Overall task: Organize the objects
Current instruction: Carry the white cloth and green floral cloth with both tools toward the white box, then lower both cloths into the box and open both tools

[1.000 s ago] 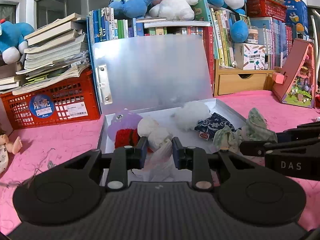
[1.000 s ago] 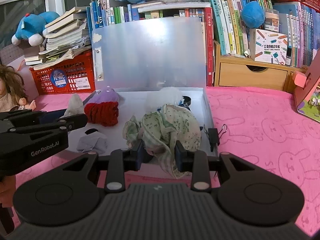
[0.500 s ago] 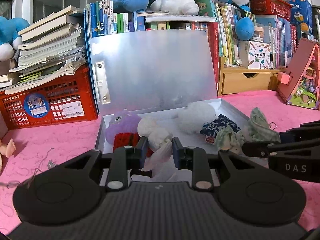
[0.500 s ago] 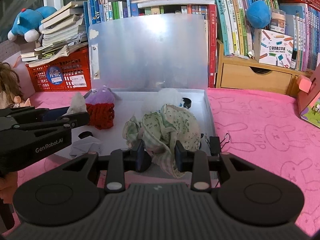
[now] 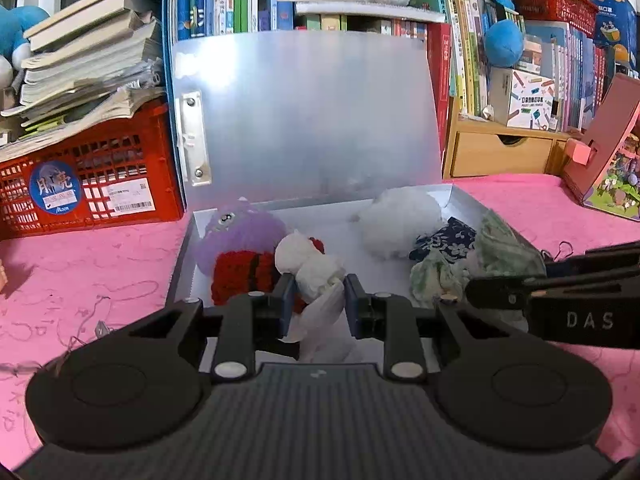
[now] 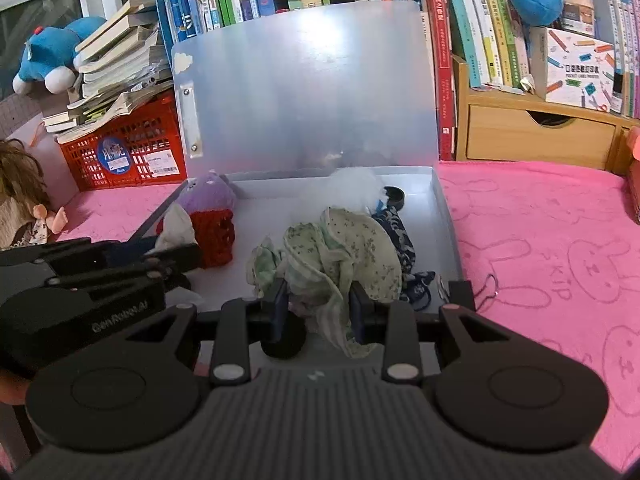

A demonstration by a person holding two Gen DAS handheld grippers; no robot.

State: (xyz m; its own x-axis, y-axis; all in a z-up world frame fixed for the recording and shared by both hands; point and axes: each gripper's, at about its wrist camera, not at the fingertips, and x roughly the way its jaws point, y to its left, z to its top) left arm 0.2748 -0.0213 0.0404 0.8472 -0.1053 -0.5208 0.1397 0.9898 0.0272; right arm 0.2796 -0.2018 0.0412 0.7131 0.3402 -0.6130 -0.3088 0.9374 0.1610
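My left gripper [image 5: 316, 294] has its jaws narrow, pinched on a white cloth [image 5: 314, 268]; my right gripper [image 6: 318, 300] likewise narrow, clamped on a green floral cloth [image 6: 344, 248]; both bundles hang over the near part of the open grey box [image 6: 444, 216]; beyond them inside it, a purple plush [image 5: 240, 232], a white fluffy ball [image 5: 400, 220]; the lid stands upright behind.
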